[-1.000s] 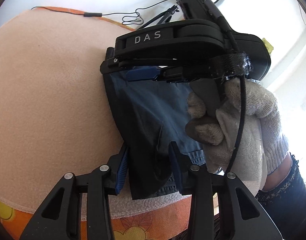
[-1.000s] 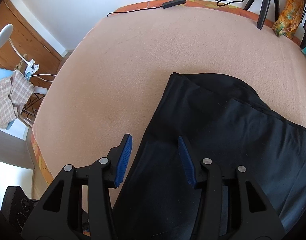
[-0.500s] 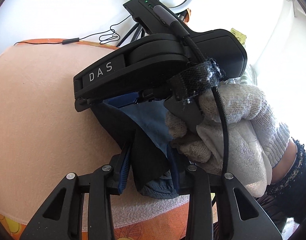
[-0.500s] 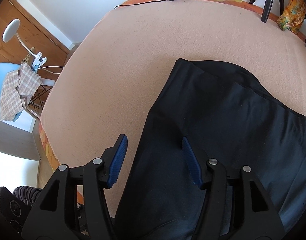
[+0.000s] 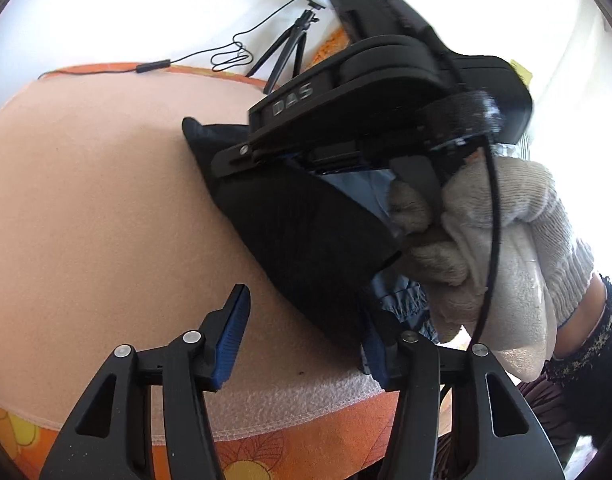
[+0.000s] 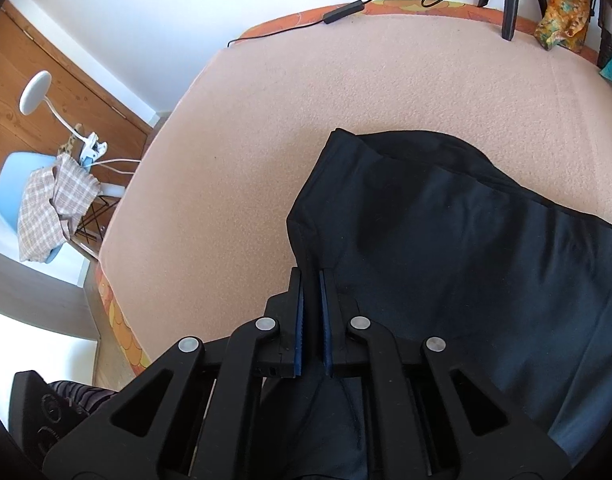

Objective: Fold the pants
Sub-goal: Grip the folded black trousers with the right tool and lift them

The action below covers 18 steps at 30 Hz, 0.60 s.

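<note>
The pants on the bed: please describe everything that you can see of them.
The pants are dark, almost black, of thin soft cloth with a bluish inner side, lying on the peach blanket. One edge is lifted into a ridge, pinched by the right gripper, which is shut on the pants. In the left wrist view the cloth hangs folded under that gripper. The left gripper is opening, and one pad touches the cloth.
</note>
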Tool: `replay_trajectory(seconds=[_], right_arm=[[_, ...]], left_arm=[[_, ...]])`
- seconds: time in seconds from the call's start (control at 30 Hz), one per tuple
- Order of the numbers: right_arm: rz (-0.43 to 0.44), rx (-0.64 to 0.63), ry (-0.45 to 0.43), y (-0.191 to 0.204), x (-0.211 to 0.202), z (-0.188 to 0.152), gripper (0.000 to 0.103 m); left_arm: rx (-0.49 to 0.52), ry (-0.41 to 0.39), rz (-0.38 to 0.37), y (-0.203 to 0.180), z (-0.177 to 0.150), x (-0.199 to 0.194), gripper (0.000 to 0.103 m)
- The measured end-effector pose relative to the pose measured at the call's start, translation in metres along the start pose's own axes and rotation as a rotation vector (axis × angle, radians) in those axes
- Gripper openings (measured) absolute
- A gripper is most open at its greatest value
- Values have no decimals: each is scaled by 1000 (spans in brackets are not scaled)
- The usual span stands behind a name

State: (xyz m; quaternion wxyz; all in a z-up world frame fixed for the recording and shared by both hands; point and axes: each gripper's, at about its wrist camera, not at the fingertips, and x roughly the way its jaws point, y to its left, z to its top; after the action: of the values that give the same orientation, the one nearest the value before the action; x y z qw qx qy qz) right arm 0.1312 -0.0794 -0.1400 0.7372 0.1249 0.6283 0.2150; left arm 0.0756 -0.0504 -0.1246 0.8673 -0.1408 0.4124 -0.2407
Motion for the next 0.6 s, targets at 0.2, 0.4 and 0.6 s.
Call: replay_trajectory(seconds=[0.2,0.4,0.6], right_arm=[[27,37,-81,-9,-31,-3,7],[29,85,-178,-29,-75,-11,6],[9,141,-263,-58,-117,-26,6]], left_arm=[[-7,11,-64,-7,4,7,52],[-12,42,-141,-25,8,-1,52],[100,-53,-98,-35,14,-31,52]])
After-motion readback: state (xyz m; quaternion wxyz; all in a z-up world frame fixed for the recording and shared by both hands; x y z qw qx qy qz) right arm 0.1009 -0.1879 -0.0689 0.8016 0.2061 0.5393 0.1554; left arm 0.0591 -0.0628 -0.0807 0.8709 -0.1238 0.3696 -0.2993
